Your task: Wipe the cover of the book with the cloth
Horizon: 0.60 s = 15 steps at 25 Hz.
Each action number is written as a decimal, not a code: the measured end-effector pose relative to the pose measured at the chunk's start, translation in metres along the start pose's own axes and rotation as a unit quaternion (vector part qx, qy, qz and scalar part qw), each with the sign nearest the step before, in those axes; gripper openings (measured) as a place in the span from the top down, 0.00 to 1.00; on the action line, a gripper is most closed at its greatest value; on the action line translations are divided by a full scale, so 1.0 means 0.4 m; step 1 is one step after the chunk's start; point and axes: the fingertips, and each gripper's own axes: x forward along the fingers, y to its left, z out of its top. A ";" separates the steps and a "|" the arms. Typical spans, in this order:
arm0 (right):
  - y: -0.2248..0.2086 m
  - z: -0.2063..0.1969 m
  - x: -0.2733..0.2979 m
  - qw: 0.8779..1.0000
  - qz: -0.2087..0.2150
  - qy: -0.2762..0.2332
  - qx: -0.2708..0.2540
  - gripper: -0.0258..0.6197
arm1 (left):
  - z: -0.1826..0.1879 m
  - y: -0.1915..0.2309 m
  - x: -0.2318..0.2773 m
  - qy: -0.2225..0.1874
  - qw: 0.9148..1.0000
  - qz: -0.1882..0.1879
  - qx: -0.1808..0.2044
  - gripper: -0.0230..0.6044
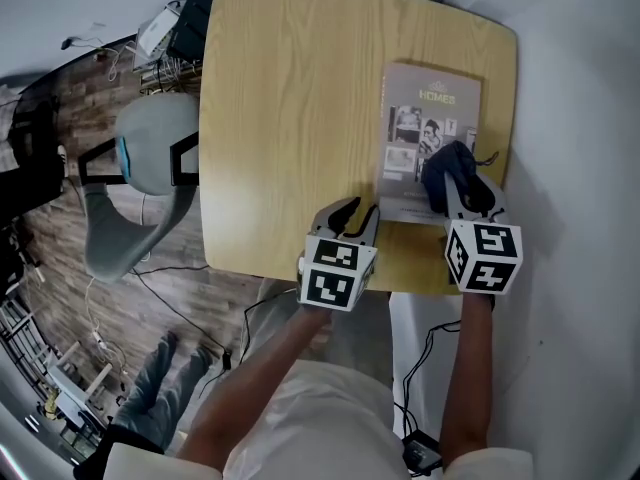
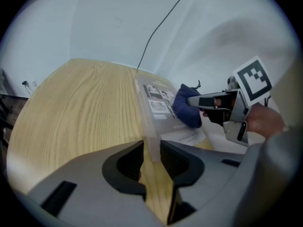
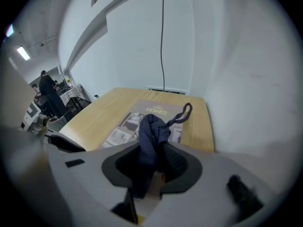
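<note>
The book point(image 1: 425, 133), a grey-covered volume titled HOMES with photo panels on its cover, lies flat on the right side of the light wooden table point(image 1: 290, 98), close to the white wall. Its near edge sits just back from the table's near edge.

The right gripper point(image 3: 151, 151) is over the near right part of the cover. Its fingers are clamped on a dark blue cloth point(image 3: 150, 129). The cloth bunches upward between them, and a thin loop point(image 3: 185, 111) sticks out toward the far side. In the head view the bunched cloth sits on the cover's lower right area, over the photo panels. Whether it presses on the cover or rests just above it cannot be told.

The left gripper point(image 2: 151, 151) is at the near edge of the table, just beside the book's near left corner. Its fingers stand slightly apart with a narrow gap between them and nothing clamped. Its own view shows the corner of the book in line with that gap, just beyond the fingertips, with bare wood below it. Whether the fingertips touch the corner cannot be told.

Both grippers point steeply downward and are well apart. A grey chair point(image 1: 150, 148) stands off the table's left side on a wood-patterned floor.
</note>
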 end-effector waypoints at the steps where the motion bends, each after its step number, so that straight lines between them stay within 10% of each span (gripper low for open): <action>1: -0.010 -0.003 -0.002 1.000 -0.005 0.001 0.002 0.79 | 0.001 0.000 0.001 0.000 1.000 0.000 0.000 0.78; 15: -0.114 -0.028 -0.041 0.998 -0.064 0.021 0.013 0.79 | -0.002 -0.005 -0.002 0.008 1.000 0.001 0.004 0.76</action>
